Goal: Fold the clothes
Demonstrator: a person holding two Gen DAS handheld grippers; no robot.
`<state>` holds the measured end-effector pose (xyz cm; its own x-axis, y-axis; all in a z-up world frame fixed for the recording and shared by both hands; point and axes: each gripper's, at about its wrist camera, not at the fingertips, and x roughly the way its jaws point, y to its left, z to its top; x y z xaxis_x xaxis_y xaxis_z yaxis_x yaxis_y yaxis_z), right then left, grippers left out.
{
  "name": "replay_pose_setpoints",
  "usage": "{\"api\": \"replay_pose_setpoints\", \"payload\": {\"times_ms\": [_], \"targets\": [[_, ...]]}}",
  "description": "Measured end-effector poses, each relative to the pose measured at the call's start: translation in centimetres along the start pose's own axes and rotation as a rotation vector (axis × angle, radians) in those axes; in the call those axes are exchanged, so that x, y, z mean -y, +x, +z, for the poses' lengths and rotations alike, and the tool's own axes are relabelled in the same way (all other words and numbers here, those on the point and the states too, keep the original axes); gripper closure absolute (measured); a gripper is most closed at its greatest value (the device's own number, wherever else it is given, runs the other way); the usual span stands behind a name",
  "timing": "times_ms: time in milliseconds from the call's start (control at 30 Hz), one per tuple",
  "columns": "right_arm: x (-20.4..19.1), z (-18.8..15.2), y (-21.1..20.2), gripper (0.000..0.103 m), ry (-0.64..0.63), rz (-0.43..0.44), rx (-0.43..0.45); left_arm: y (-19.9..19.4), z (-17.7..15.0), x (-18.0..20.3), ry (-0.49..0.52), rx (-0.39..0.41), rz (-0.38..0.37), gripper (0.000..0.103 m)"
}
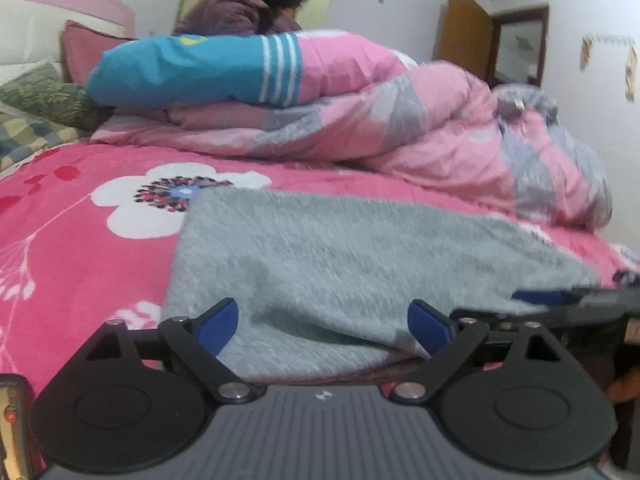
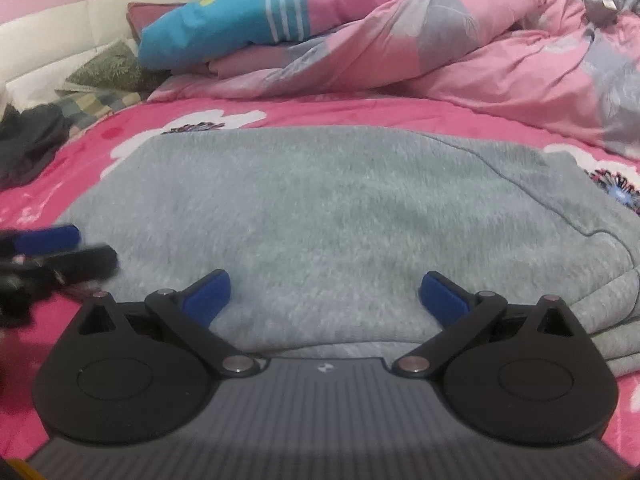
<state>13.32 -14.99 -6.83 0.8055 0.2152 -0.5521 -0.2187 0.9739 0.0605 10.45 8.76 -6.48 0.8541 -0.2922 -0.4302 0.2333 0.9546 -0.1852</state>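
A grey fleecy garment (image 1: 360,252) lies spread flat on the pink flowered bedsheet (image 1: 80,240). In the left wrist view my left gripper (image 1: 324,322) is open over the garment's near left part, blue pads wide apart with only fabric below them. The right gripper (image 1: 560,300) shows blurred at that view's right edge. In the right wrist view the garment (image 2: 340,208) fills the middle and a seam runs across its right side. My right gripper (image 2: 324,296) is open above its near edge, holding nothing. The left gripper (image 2: 48,248) shows blurred at the left.
A heap of pink and grey duvet (image 1: 460,128) with a blue and pink quilt (image 1: 192,68) on top lies across the far side of the bed. A person in a purple jacket (image 1: 240,4) is behind it. Pillows (image 1: 48,100) sit at far left; dark clothes (image 2: 28,144) lie left.
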Motion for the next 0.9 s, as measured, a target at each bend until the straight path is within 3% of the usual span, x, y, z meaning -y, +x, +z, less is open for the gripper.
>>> {"api": "replay_pose_setpoints", "payload": {"times_ms": [167, 300, 400, 567, 900], "targets": [[0.3, -0.2, -0.1, 0.001, 0.01, 0.009, 0.005, -1.7, 0.7, -0.9, -0.065, 0.072, -0.011, 0.009], [0.4, -0.2, 0.0, 0.001, 0.01, 0.01, 0.006, -2.3, 1.2, -0.7, -0.063, 0.127, -0.018, 0.009], [0.4, -0.1, 0.0, 0.001, 0.01, 0.01, 0.006, -1.4, 1.2, -0.7, -0.062, 0.1, -0.003, 0.009], [0.4, -0.1, 0.0, 0.001, 0.009, 0.01, 0.006, 0.8, 0.8, -1.2, -0.092, -0.012, 0.035, 0.009], [0.5, 0.3, -0.2, 0.001, 0.017, 0.018, -0.011, 1.1, 0.5, -1.2, -0.08, -0.023, 0.046, 0.009]]}}
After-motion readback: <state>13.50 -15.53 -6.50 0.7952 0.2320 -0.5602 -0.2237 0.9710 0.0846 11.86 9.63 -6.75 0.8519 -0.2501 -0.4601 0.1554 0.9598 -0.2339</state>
